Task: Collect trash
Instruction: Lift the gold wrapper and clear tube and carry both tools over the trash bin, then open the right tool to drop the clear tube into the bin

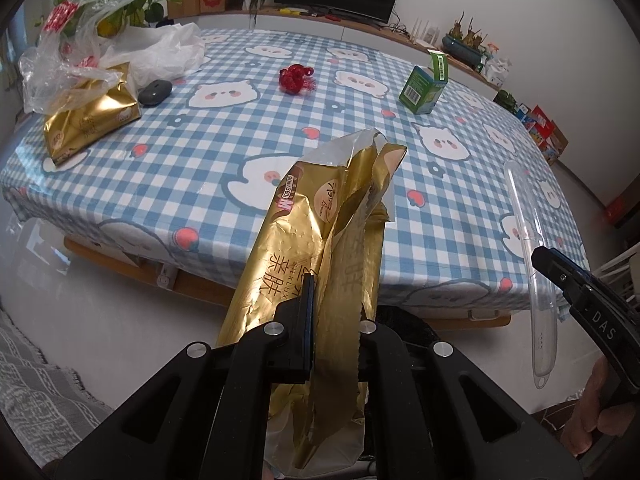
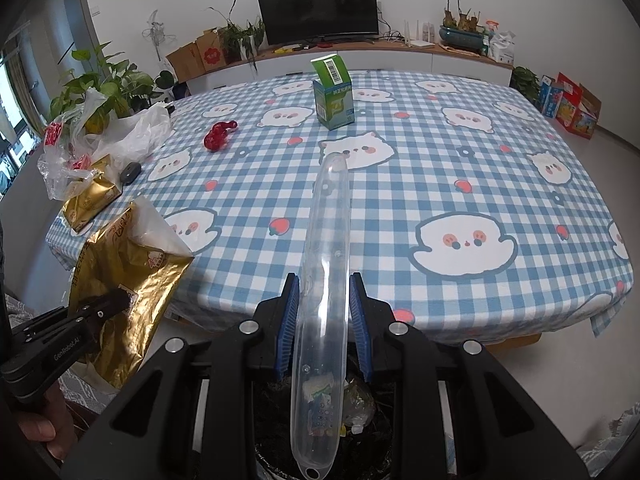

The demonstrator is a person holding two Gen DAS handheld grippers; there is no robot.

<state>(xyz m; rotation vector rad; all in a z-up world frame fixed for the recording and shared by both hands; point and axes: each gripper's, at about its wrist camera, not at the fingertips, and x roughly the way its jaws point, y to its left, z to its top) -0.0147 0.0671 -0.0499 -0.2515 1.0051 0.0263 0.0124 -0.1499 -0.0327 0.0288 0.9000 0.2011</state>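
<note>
My left gripper (image 1: 335,324) is shut on an empty gold tissue wrapper (image 1: 316,240), which sticks up past the table's near edge; the same gold wrapper (image 2: 128,280) and left gripper (image 2: 116,300) show at lower left in the right wrist view. My right gripper (image 2: 323,312) is shut on a long clear plastic case (image 2: 326,280), held lengthwise over a black-lined trash bin (image 2: 360,404) that has trash inside. That clear case (image 1: 532,264) and the right gripper (image 1: 560,280) appear at the right of the left wrist view.
On the checked tablecloth (image 2: 440,168) stand an open green box (image 2: 333,98), a red crumpled wrapper (image 2: 218,136), a dark mouse (image 2: 130,171), a full gold tissue pack (image 2: 90,200) and loose plastic bags (image 2: 120,132). A monitor (image 2: 318,10) and plants line the far shelf.
</note>
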